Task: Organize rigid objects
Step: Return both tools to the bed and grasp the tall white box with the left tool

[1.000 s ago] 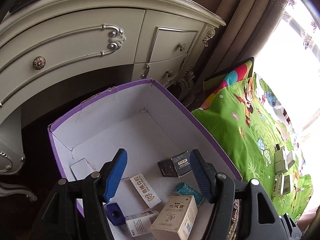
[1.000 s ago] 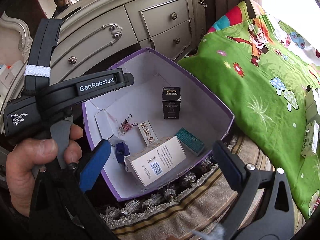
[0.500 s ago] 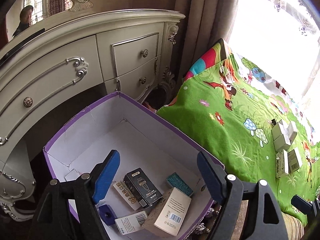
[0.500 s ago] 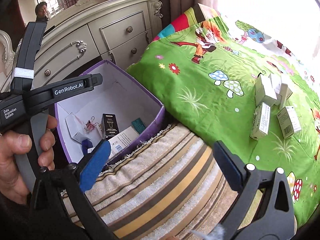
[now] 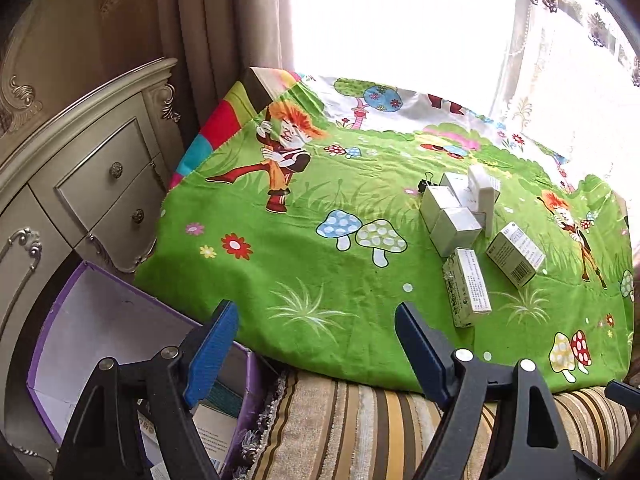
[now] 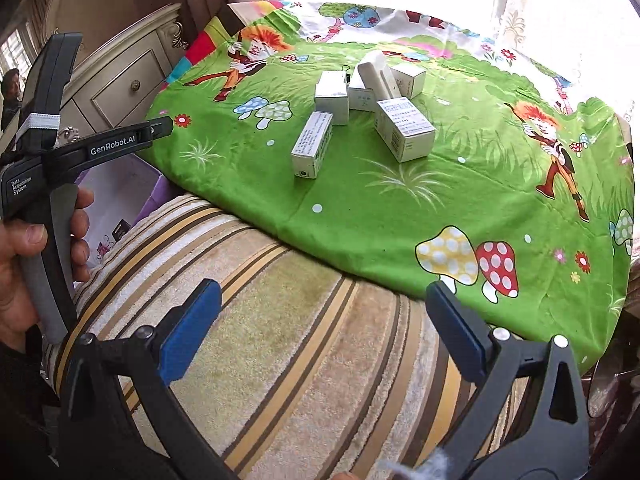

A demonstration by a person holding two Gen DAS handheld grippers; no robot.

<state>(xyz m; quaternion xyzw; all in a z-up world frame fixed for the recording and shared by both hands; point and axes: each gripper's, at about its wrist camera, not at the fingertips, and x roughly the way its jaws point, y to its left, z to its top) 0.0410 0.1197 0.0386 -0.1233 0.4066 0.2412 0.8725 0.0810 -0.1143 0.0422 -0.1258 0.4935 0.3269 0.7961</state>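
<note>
Several small white cartons (image 5: 456, 220) (image 6: 332, 96) lie clustered on a green cartoon cloth (image 5: 320, 264) (image 6: 400, 184); a long one (image 5: 468, 292) (image 6: 312, 144) lies nearest, a labelled one (image 5: 516, 254) (image 6: 404, 128) beside it. A purple box (image 5: 80, 320) (image 6: 120, 188) with cartons inside stands at the lower left. My left gripper (image 5: 316, 348) is open and empty over the cloth's near edge. My right gripper (image 6: 320, 328) is open and empty above a striped towel (image 6: 280, 312). A hand (image 6: 24, 264) holds the left gripper's handle.
A cream dresser with drawers (image 5: 92, 184) (image 6: 120, 92) stands behind the purple box. Curtains (image 5: 208, 20) and a bright window (image 5: 400, 20) lie beyond the cloth. A black binder clip (image 5: 426, 184) sits by the cartons. The striped towel (image 5: 380, 428) edges the cloth.
Both grippers swung right, away from the purple box toward the green cloth and its cartons. The left jaws widened early on. Nothing was picked up.
</note>
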